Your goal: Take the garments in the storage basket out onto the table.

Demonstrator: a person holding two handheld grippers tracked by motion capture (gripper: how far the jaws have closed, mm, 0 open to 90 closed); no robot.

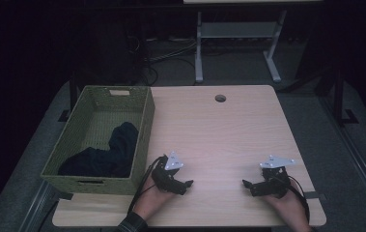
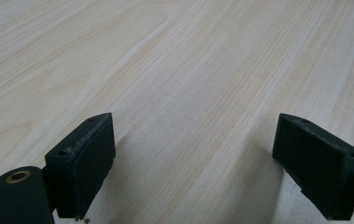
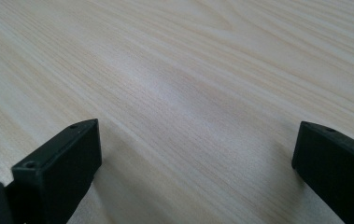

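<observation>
Evidently the dark navy crumpled cloth (image 1: 104, 153) was the thing in hand; it lay slumped in the near half of the green woven rectangular basket (image 1: 144, 125) at the table's left, soft folds sagging against the stiff wall. Just right of the basket, the left gripper (image 1: 189, 184) rested low with jaws wide and empty, likely parked. Well apart, near the right edge, the right gripper (image 1: 245, 184) lay likewise agape on the pale wood-grain tabletop (image 1: 229, 130).

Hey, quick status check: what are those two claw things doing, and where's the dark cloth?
Left gripper and right gripper open, fingers empty, resting on the bare table. Dark cloth lies in the green basket. Nothing between.
</observation>
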